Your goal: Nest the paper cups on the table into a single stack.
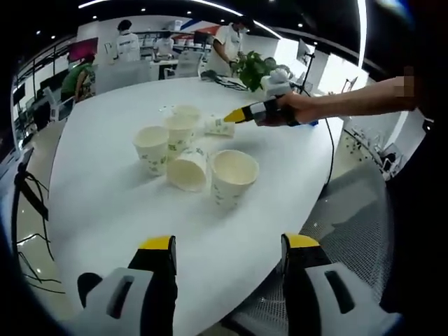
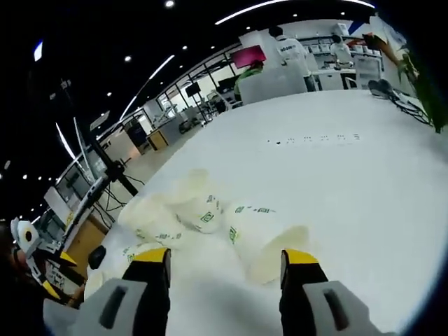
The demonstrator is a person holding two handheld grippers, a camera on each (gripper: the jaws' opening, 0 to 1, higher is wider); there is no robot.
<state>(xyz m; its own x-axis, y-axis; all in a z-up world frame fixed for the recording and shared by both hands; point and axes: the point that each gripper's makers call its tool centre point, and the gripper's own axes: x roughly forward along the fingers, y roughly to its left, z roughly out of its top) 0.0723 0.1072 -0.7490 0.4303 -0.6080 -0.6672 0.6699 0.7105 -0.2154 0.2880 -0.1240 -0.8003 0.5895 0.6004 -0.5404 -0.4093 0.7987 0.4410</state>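
Reaching over the worktop (image 1: pixel 105 203), the right gripper (image 2: pixel 224 260) held jaws apart just before a toppled paper cup (image 2: pixel 262 241); left gripper (image 1: pixel 227 253) gaped, cups well ahead; light, crushable, best gripped at the rim.

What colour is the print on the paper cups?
Green on white paper cups, clearest in the right gripper view.

Ahead of the right claw (image 2: pixel 224 262) the paper cups (image 2: pixel 182 213) smear into pale blurs, so counting them is hopeless. Past the left claw (image 1: pixel 227 245), the far cup (image 1: pixel 187 110) is half hidden behind nearer ones, and the right claw's tips sit against a lying cup (image 1: pixel 218 126); grip unclear.
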